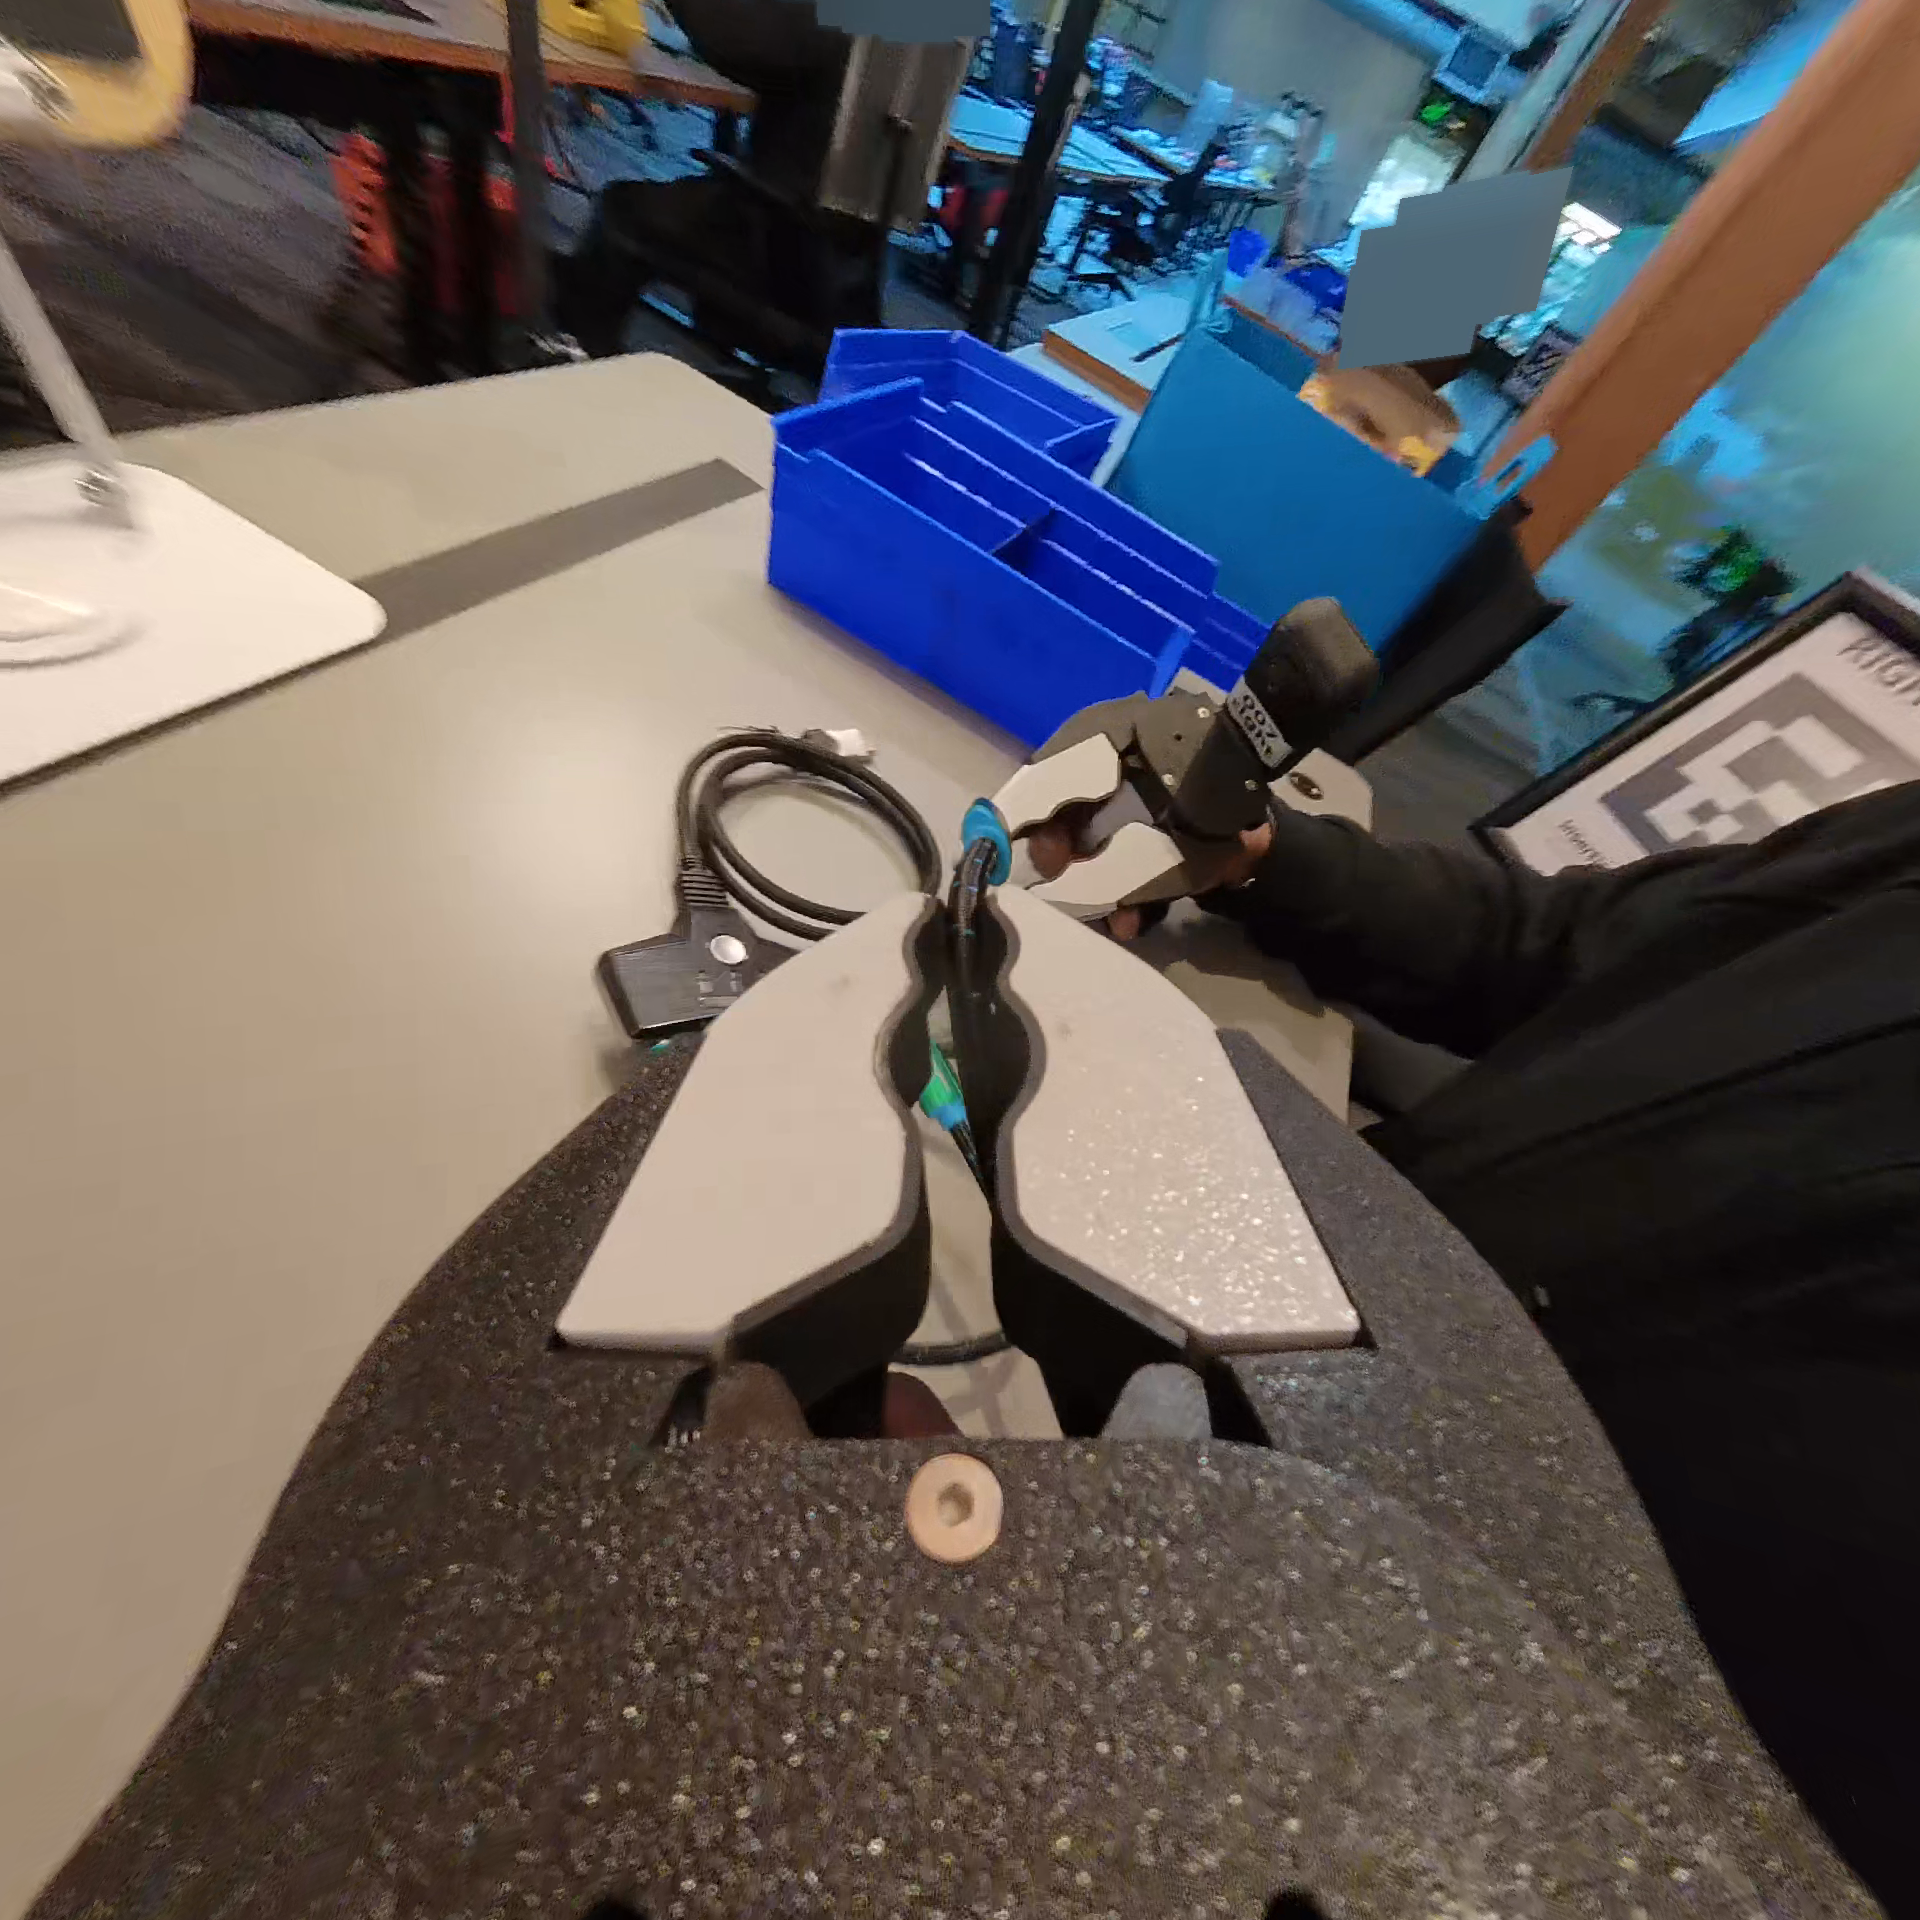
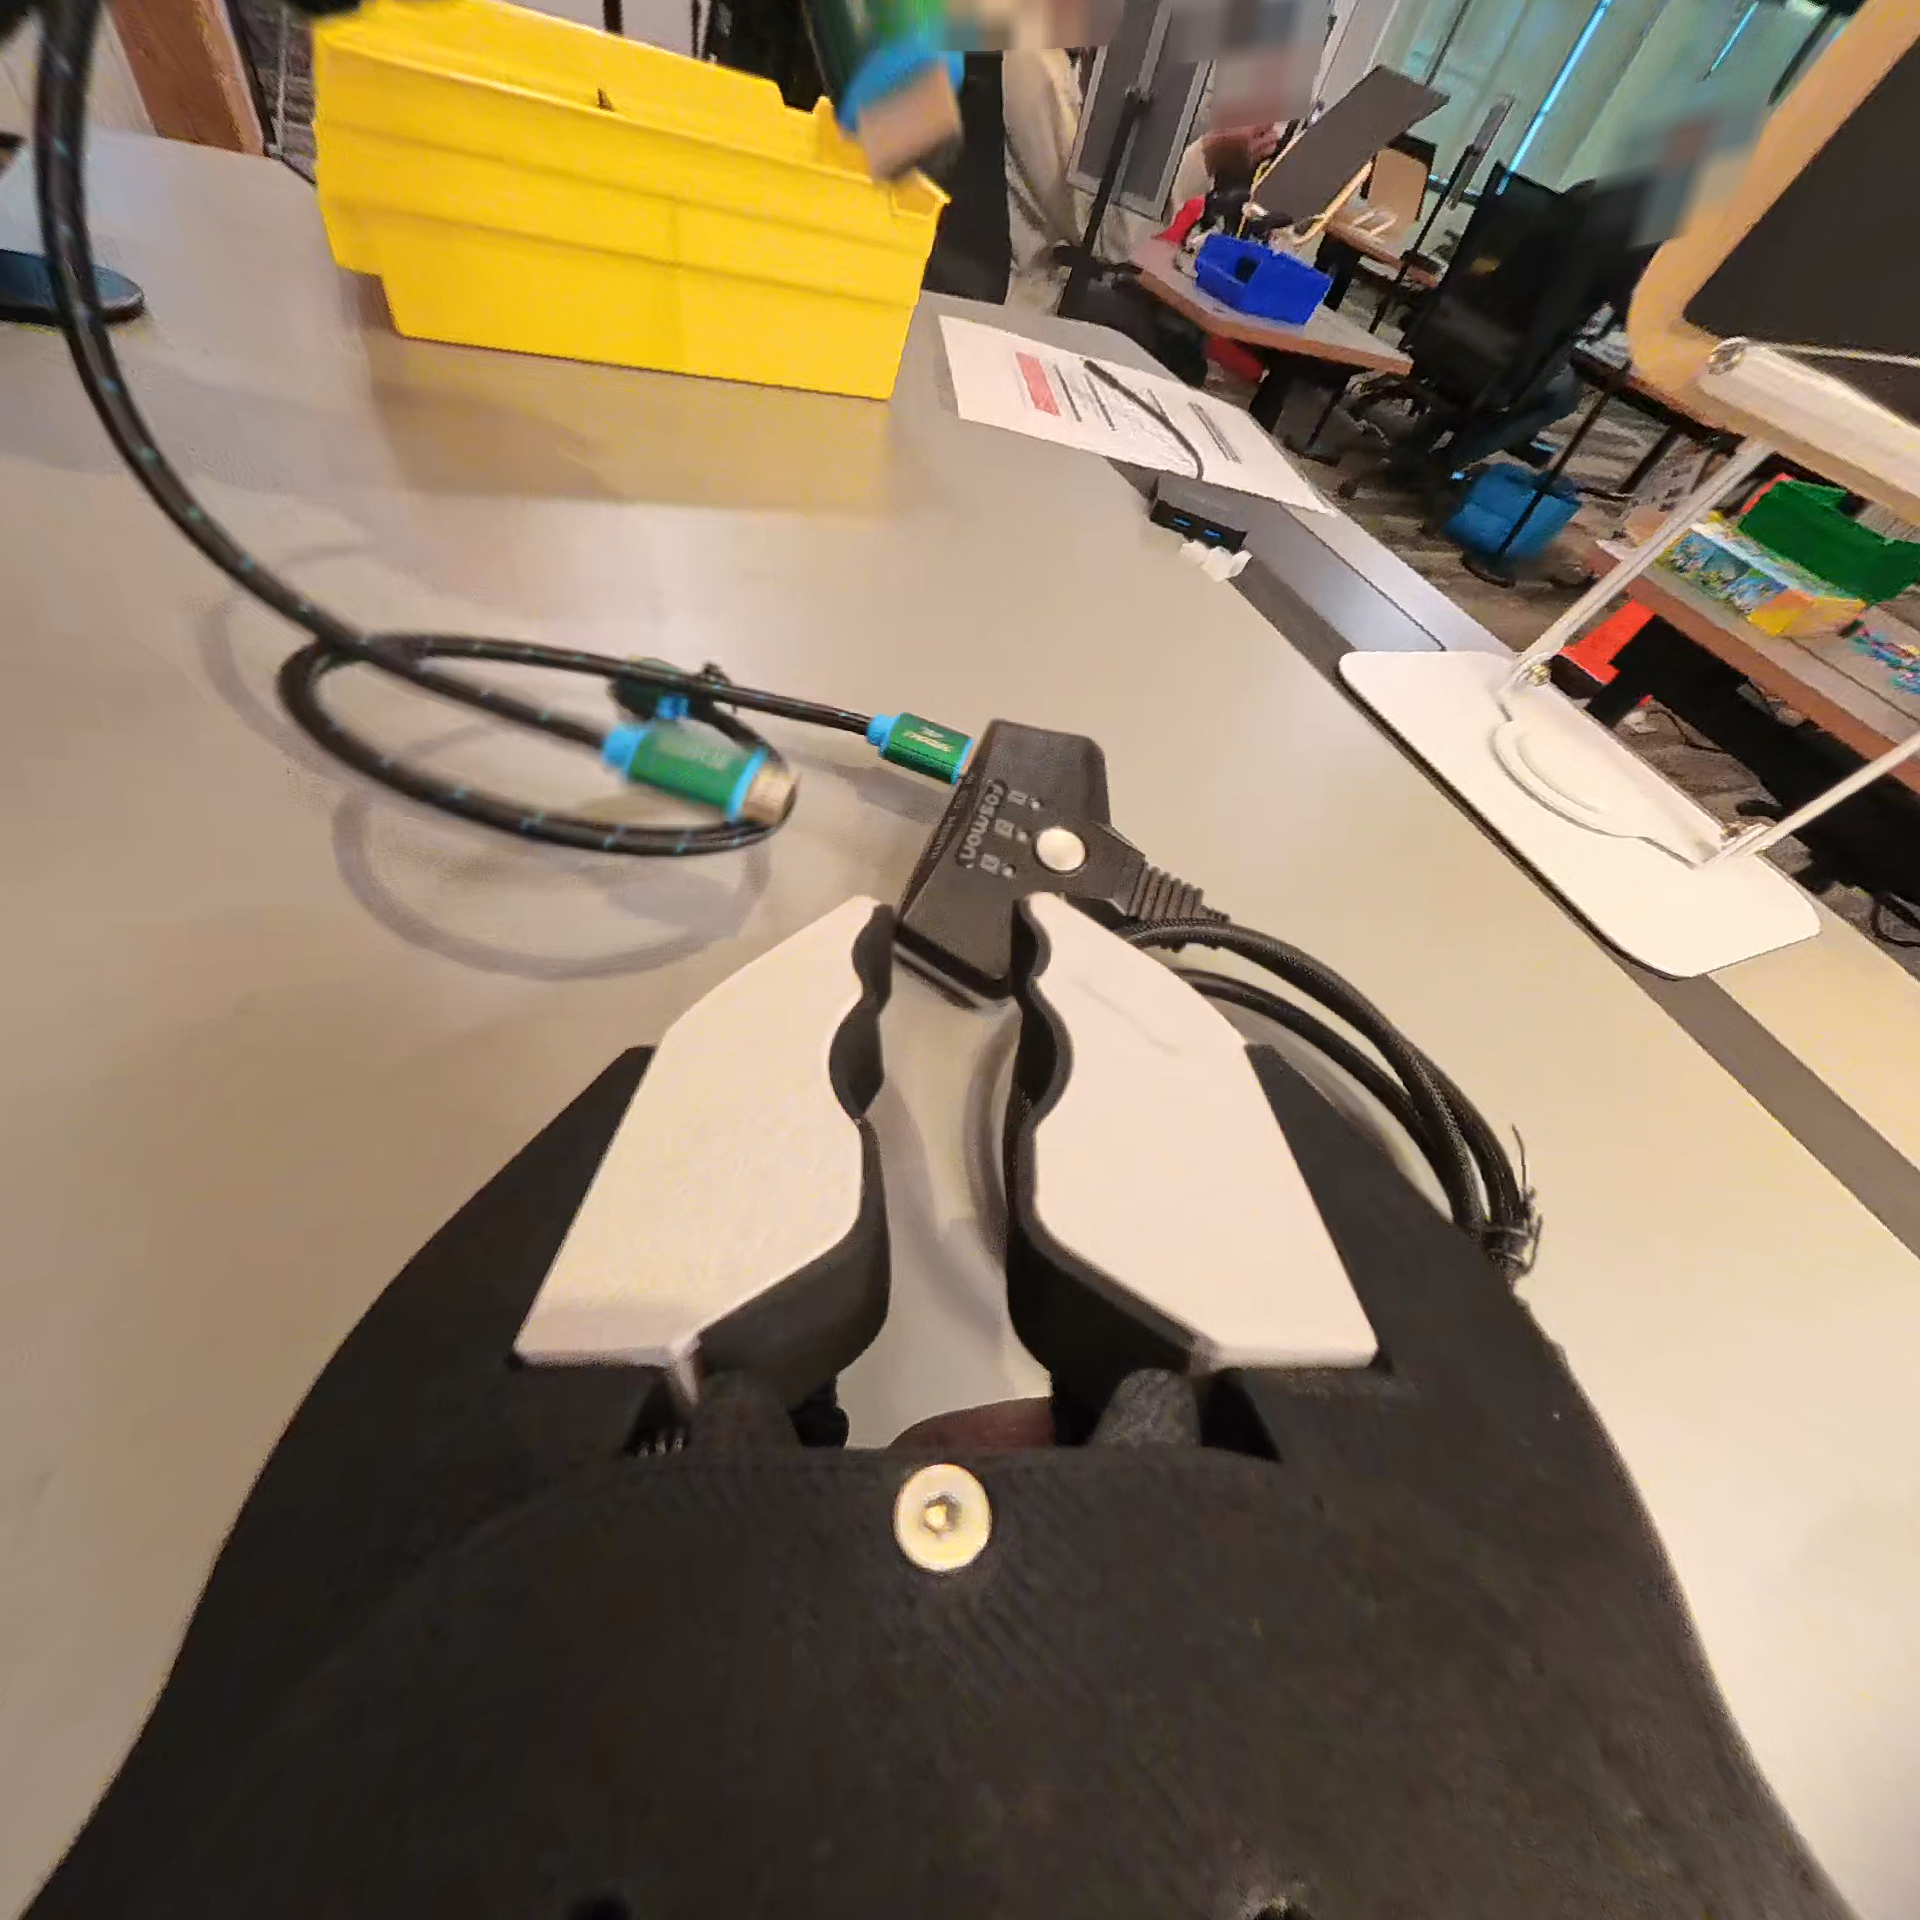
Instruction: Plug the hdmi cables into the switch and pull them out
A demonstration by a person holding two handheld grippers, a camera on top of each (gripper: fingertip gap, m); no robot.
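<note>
left gripper point(image 1: 961, 920) was clamped on a black braided hdmi cable point(image 1: 971, 997). black switch point(image 1: 691, 971) lay just left of its fingertips, right gripper point(image 1: 1013, 831) just beyond.

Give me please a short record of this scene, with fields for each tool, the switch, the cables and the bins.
left tool: shut on a braided cable, lifted off the table
right tool: shut on the corner of the black switch
switch: flat on the grey table
plugged cable: green plug in the switch
loose plug: lying on the table
raised plug: in the air, blurred
bins: yellow bin, blue bin
</note>
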